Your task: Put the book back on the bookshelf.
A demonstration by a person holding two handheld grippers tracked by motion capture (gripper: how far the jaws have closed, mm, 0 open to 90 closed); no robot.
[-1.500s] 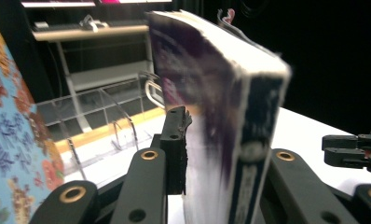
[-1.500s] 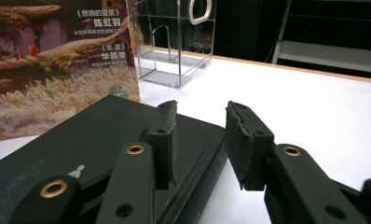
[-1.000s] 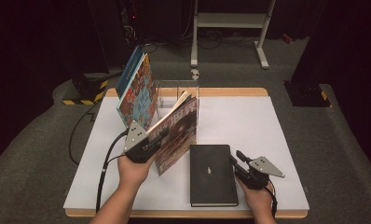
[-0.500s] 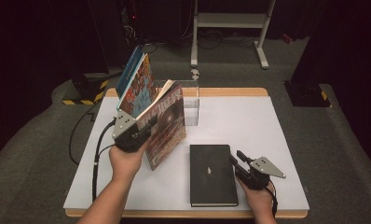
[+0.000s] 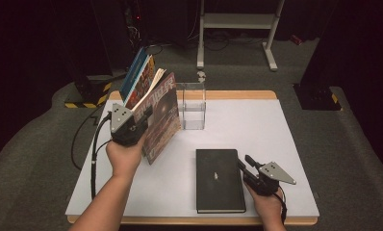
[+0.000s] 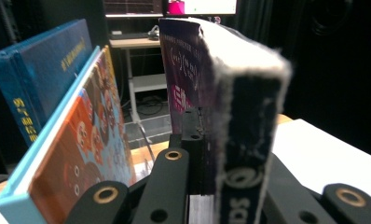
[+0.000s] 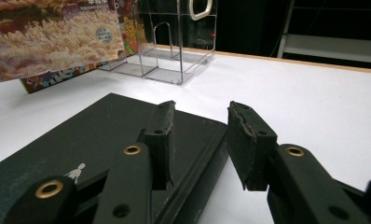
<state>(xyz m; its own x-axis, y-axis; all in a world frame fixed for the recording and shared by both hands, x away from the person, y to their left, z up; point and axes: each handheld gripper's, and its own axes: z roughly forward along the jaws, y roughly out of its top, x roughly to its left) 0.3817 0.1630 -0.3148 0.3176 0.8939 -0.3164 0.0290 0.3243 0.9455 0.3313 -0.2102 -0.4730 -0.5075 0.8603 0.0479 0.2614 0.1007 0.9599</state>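
Left gripper (image 5: 144,117), left of centre in the high view, is clenched on a thick magazine (image 5: 161,113), lifted upright beside the leaning books (image 5: 140,81). Risk: the floppy magazine could sag or slip from the narrow pinch, or knock the leaning books over. Right gripper (image 5: 241,166), lower right, has jaws parted astride the edge of the black notebook (image 5: 218,180) lying flat, not gripping; closing crooked may shove it. Clear acrylic holder (image 5: 191,107) at top centre looks empty inside, books leaning by its left
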